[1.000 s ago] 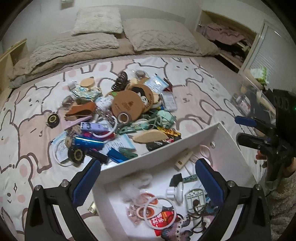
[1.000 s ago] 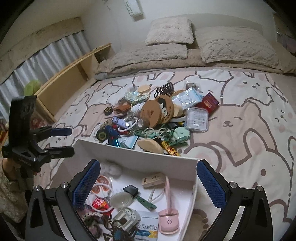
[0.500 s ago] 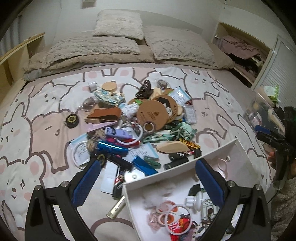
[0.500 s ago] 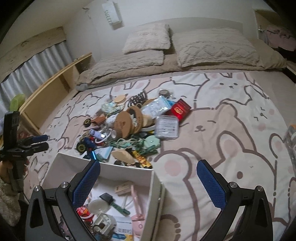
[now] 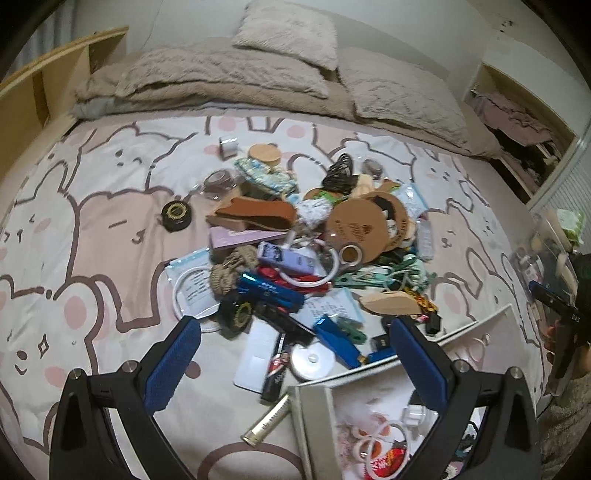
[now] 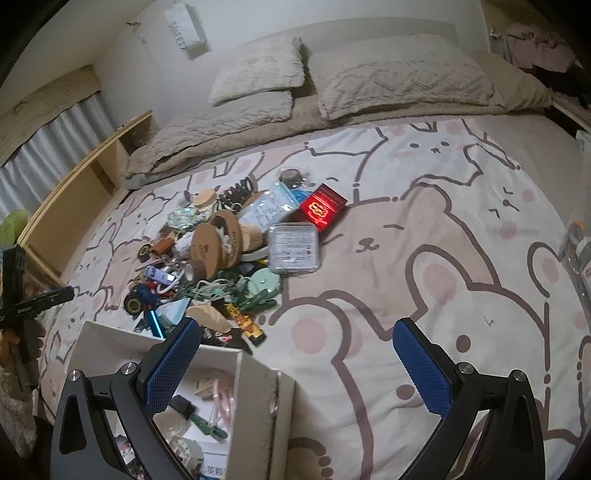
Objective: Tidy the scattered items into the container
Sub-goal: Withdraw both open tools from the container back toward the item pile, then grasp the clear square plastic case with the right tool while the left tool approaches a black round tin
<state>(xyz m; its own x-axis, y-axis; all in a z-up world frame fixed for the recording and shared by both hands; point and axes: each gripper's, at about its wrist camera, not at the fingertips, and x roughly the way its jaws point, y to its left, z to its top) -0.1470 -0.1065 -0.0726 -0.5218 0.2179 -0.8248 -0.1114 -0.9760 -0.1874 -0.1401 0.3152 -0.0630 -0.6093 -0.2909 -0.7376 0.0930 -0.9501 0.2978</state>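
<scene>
Beige pillows point(image 5: 288, 27) lie along the frame's top. A wooden shelf point(image 5: 40, 81) stands upper left. The rabbit-print bedsheet point(image 6: 443, 258) fills the middle.

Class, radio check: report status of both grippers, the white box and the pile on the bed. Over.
Left gripper open, empty, over pile's near edge. Right gripper open, empty, over bedsheet. White box part-filled; pile unsorted. Nothing in the way.

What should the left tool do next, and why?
Probably ease the left tool forward and down onto the white round compact lying between its open fingers. Both tools are empty, the compact sits at the near edge of the pile, beside the white box, so it looks like the shortest pick and drop.
</scene>
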